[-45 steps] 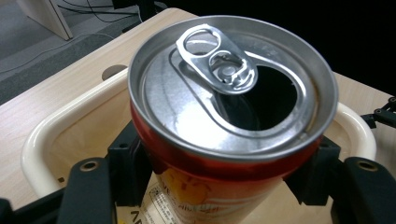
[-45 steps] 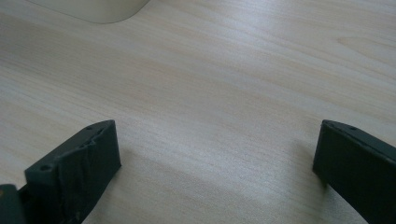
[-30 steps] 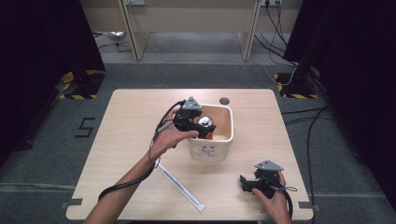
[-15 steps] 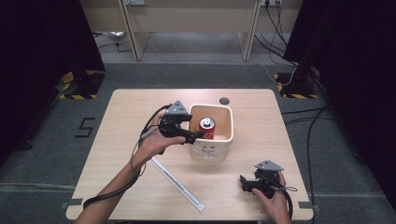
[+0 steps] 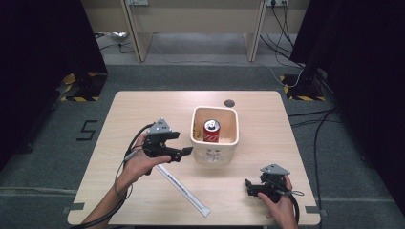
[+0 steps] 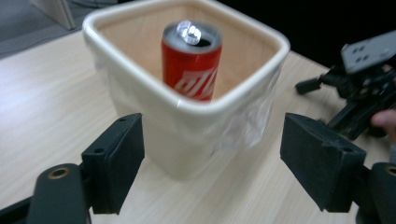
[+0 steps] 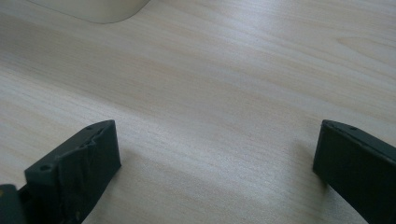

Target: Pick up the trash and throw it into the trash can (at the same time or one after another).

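A cream square container [image 5: 215, 153] stands mid-table with a red drink can [image 5: 211, 131] upright inside it. My left gripper [image 5: 184, 153] hovers just left of the container, its jaws open and pointing at the container's wall with nothing between them. In the left gripper view, the container [image 6: 140, 102] and the can [image 6: 191, 65] sit straight ahead beyond the left gripper [image 6: 212, 168]. My right gripper [image 5: 250, 188] rests near the table's front right, open and empty. In the right gripper view, bare wood lies between the wide-apart jaws of the right gripper [image 7: 217, 168].
A long thin white strip [image 5: 184, 191] lies diagonally on the table in front of the container. A dark round hole [image 5: 229, 102] is in the tabletop behind the container. The other gripper [image 6: 364, 88] shows at the right of the left gripper view.
My left gripper has drawn back from over the container's left rim, moving left and down toward the table. The can now shows uncovered. The right gripper has stayed put.
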Demonstrator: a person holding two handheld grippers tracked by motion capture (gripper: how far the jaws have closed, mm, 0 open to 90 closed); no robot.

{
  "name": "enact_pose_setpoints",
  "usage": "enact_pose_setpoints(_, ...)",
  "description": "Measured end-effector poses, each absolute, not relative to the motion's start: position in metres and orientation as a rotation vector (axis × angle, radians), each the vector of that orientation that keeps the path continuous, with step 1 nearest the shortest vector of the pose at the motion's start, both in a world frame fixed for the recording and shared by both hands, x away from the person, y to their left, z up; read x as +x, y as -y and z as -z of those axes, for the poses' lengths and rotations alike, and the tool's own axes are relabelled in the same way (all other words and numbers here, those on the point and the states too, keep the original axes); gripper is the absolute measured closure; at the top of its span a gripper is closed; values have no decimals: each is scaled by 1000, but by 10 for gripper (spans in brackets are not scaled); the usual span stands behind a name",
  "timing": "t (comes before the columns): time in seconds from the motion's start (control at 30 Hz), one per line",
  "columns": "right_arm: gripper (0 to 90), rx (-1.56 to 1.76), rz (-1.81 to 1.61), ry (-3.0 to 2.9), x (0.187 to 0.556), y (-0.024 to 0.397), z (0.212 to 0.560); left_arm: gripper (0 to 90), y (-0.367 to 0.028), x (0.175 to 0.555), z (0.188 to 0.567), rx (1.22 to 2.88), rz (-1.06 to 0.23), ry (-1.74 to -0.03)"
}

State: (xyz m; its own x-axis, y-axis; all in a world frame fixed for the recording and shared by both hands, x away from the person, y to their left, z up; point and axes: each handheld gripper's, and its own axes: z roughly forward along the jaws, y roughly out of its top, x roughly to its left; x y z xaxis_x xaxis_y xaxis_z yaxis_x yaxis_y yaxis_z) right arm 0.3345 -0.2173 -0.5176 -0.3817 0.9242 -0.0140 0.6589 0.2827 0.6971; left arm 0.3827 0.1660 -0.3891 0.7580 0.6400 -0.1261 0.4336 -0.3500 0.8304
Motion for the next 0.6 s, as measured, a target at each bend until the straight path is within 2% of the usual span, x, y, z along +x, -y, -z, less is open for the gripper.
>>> enact_pose_setpoints(0.4,6,1422,-857,-2140,334,217,518,247,-178,344,460,2036,-220,-949)
enact_pose_setpoints(0.6,6,1422,-857,-2140,334,217,518,245,-177,336,477,2036,-243,-998)
